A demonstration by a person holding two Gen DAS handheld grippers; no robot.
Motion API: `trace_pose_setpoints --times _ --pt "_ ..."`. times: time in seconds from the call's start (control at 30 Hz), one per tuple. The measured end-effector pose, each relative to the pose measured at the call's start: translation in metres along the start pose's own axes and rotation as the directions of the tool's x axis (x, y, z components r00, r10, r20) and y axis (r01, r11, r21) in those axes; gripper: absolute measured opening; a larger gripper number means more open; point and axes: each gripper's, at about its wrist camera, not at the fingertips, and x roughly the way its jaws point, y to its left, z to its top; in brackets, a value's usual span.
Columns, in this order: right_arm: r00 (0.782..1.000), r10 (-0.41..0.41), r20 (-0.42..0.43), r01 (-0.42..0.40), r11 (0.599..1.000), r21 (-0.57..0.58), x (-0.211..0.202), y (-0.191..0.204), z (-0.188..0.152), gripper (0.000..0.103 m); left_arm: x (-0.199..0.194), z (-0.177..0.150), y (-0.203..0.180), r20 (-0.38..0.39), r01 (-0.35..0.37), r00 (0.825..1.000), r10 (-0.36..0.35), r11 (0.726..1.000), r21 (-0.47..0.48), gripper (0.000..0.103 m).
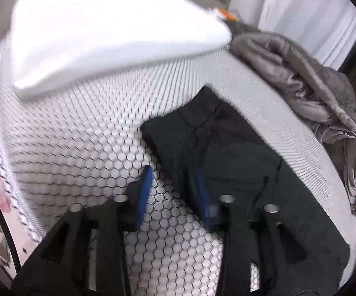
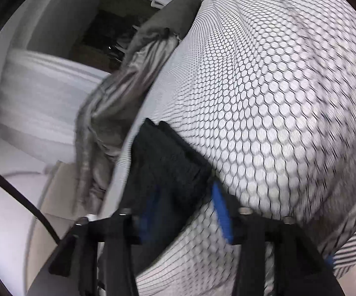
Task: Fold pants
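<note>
The black pants [image 1: 227,153] lie folded on a bed sheet [image 1: 79,135] printed with a black honeycomb pattern. In the left wrist view my left gripper [image 1: 174,197] hovers over the pants' near left edge. Its blue pads [image 1: 144,194] stand apart with only sheet and the cloth's edge under them, so it is open. In the right wrist view the pants [image 2: 163,170] lie at the sheet's [image 2: 276,98] left edge. My right gripper [image 2: 186,212] is just above their near end. Its blue pads [image 2: 222,212] are spread and grip nothing.
A white pillow [image 1: 104,37] lies at the head of the bed. A crumpled grey garment [image 1: 313,93] sits along the bed's far edge, beside the pants [image 2: 128,93]. White curtains [image 1: 313,12] hang beyond. A black cable [image 2: 17,187] crosses the lower left.
</note>
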Motion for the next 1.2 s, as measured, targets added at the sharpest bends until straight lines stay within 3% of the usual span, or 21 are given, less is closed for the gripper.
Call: trace_pose_setpoints --times 0.07,0.13,0.2,0.3,0.4,0.53,0.63,0.7,0.83,0.9,0.97,1.0,1.07,1.13,1.2 --pt "1.0 0.014 -0.016 -0.014 1.0 -0.014 -0.002 0.003 -0.003 0.065 -0.016 -0.002 -0.008 0.034 0.062 0.997 -0.062 0.998 0.012 0.052" --pt "0.999 0.023 -0.03 -0.023 0.999 -0.026 0.007 0.008 -0.004 0.066 -0.027 -0.007 -0.025 0.037 0.154 0.987 -0.156 0.987 0.036 0.068" --pt "0.998 0.015 -0.053 -0.018 0.999 -0.048 0.022 0.012 -0.002 0.068 -0.028 -0.016 -0.048 -0.003 0.245 0.969 -0.245 0.967 0.065 0.079" --pt "0.999 0.002 -0.033 -0.005 0.995 -0.098 0.045 0.021 0.002 0.07 -0.022 -0.033 -0.087 -0.088 0.347 0.937 -0.338 0.931 0.114 0.082" --pt "1.0 0.001 0.023 0.003 0.987 -0.159 0.059 0.035 0.005 0.075 -0.013 -0.059 -0.139 -0.142 0.375 0.925 -0.353 0.908 0.185 0.087" --pt "0.996 -0.038 0.081 0.054 0.979 -0.196 0.068 0.052 0.004 0.074 -0.004 -0.098 -0.2 -0.188 0.394 0.917 -0.352 0.87 0.297 0.102" --pt "0.998 0.001 0.064 0.014 0.971 -0.237 0.06 0.072 -0.002 0.068 -0.004 -0.13 -0.237 -0.204 0.388 0.921 -0.333 0.837 0.387 0.102" --pt "0.998 0.032 0.045 -0.019 0.964 -0.266 0.056 0.079 -0.009 0.068 -0.005 -0.153 -0.254 -0.241 0.407 0.912 -0.333 0.812 0.418 0.102" --pt "0.998 -0.064 -0.003 0.062 0.966 -0.251 0.077 0.063 -0.006 0.068 -0.006 -0.194 -0.281 -0.315 0.447 0.891 -0.328 0.761 0.471 0.102" --pt "0.992 -0.127 -0.004 0.123 0.966 -0.226 0.088 0.048 -0.003 0.056 -0.005 -0.209 -0.292 -0.324 0.442 0.893 -0.313 0.742 0.504 0.102" --pt "0.991 -0.129 0.037 0.134 0.966 -0.222 0.086 0.047 -0.001 0.041 -0.006 -0.22 -0.299 -0.322 0.436 0.897 -0.303 0.726 0.532 0.102" --pt "0.99 -0.127 0.054 0.136 0.966 -0.218 0.085 0.05 0.001 0.038 -0.008 -0.222 -0.299 -0.316 0.432 0.9 -0.301 0.725 0.537 0.102" --pt "0.988 -0.116 0.102 0.138 0.959 -0.245 0.076 0.065 -0.001 0.022 -0.008 -0.224 -0.3 -0.31 0.426 0.902 -0.301 0.73 0.533 0.102" --pt "0.986 -0.096 0.134 0.132 0.946 -0.296 0.07 0.09 -0.006 0.018 -0.007 -0.217 -0.294 -0.31 0.426 0.902 -0.301 0.737 0.524 0.102" --pt "0.992 -0.027 0.125 0.075 0.912 -0.402 0.068 0.134 -0.026 0.017 -0.008 -0.209 -0.287 -0.302 0.427 0.901 -0.31 0.751 0.504 0.102"
